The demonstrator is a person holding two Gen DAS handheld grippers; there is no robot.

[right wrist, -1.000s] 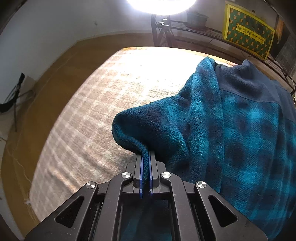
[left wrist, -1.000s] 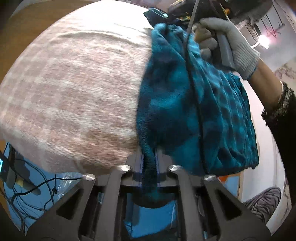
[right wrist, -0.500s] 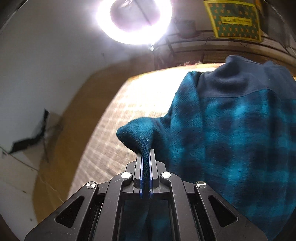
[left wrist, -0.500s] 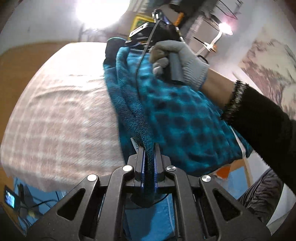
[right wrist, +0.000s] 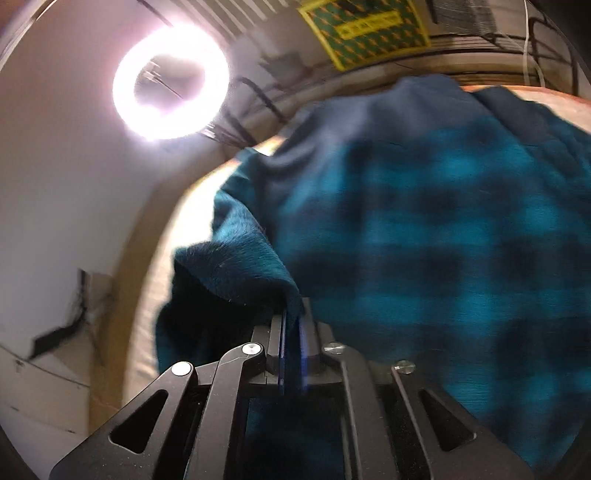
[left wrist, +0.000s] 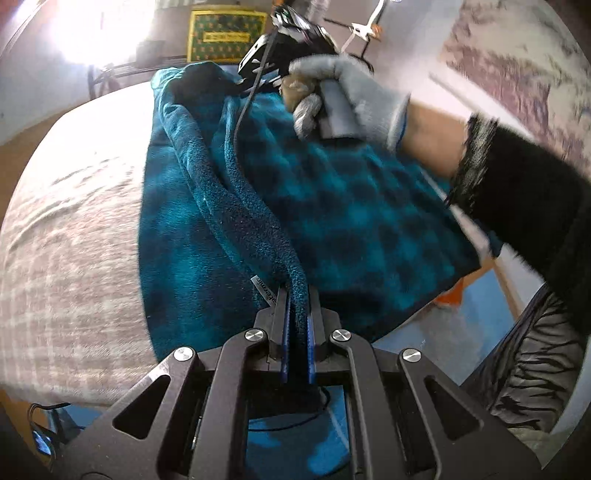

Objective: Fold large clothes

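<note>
A teal and dark blue checked fleece garment (left wrist: 332, 206) hangs between both grippers above the bed. My left gripper (left wrist: 297, 295) is shut on a thick hem of the garment near a white label (left wrist: 264, 290). My right gripper (right wrist: 293, 321) is shut on another edge of the same garment (right wrist: 424, 229), which fills most of the right wrist view. In the left wrist view the right gripper (left wrist: 258, 74) is at the top, held by a grey-gloved hand (left wrist: 351, 92), and grips the far end of the garment.
The bed with a pink and white checked cover (left wrist: 74, 221) lies to the left under the garment. A ring light (right wrist: 170, 81) glares at the back. A yellow-framed green board (left wrist: 225, 35) stands on a rack behind. The person's black sleeve (left wrist: 517, 192) crosses at right.
Both grippers have lifted and tilted upward with the garment. The right hand has come nearer the left gripper. The garment has risen off the bed and covers more of both views.
</note>
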